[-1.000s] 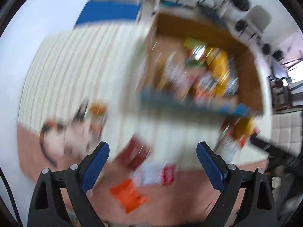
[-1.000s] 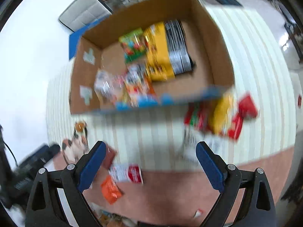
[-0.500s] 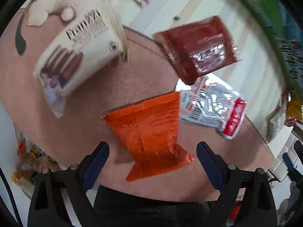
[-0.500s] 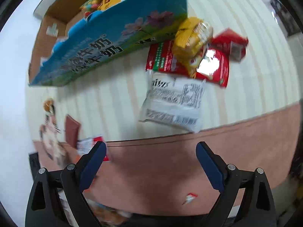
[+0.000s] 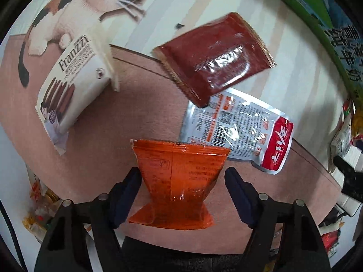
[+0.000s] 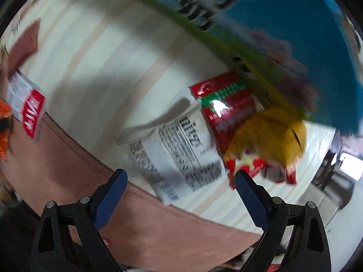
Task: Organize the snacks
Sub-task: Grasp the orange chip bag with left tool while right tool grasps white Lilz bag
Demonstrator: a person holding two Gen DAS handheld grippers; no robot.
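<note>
Your left gripper (image 5: 182, 188) is closing around the orange crinkled plastic snack packet (image 5: 179, 179) lying near on the pink mat (image 5: 118, 122), its pads not yet pressing, while your right gripper (image 6: 180, 195) hangs spread above the white printed snack bag (image 6: 179, 156), probably to take both together.

Bare pink rug border (image 5: 127, 104) lies open between the white Franzzi wafer packet (image 5: 74, 86) and the silver-and-red pouch (image 5: 238, 131). Ahead, the dark red packet (image 5: 215, 54) overlaps that pouch. Beyond, the printed carton wall (image 6: 261, 34) blocks passage, with snacks piled against it.
</note>
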